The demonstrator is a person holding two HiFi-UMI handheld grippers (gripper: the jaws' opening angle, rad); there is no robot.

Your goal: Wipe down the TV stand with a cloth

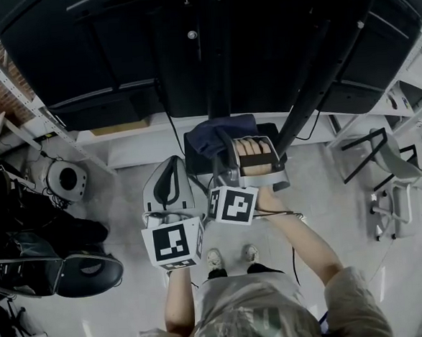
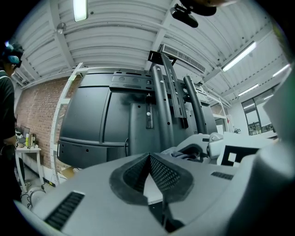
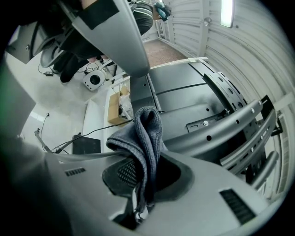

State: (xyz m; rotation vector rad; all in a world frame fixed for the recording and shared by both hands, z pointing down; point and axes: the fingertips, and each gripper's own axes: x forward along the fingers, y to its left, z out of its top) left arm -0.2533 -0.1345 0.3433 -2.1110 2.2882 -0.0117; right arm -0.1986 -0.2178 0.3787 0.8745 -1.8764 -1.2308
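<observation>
So the right gripper is clamped on the cloth, which sits bunched between its jaws just off the TV stand. The left gripper is pinched closed on nothing. The cloth looks soft, light and floppy. I'd guess it slips easily, so grip deep in the fold, not a loose corner.

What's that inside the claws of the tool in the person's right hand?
A folded grey-blue cloth, pinched between the jaws of the right gripper and sticking out past their tips. One ribbed pad shows beside it; the cloth covers the other pad.
</observation>
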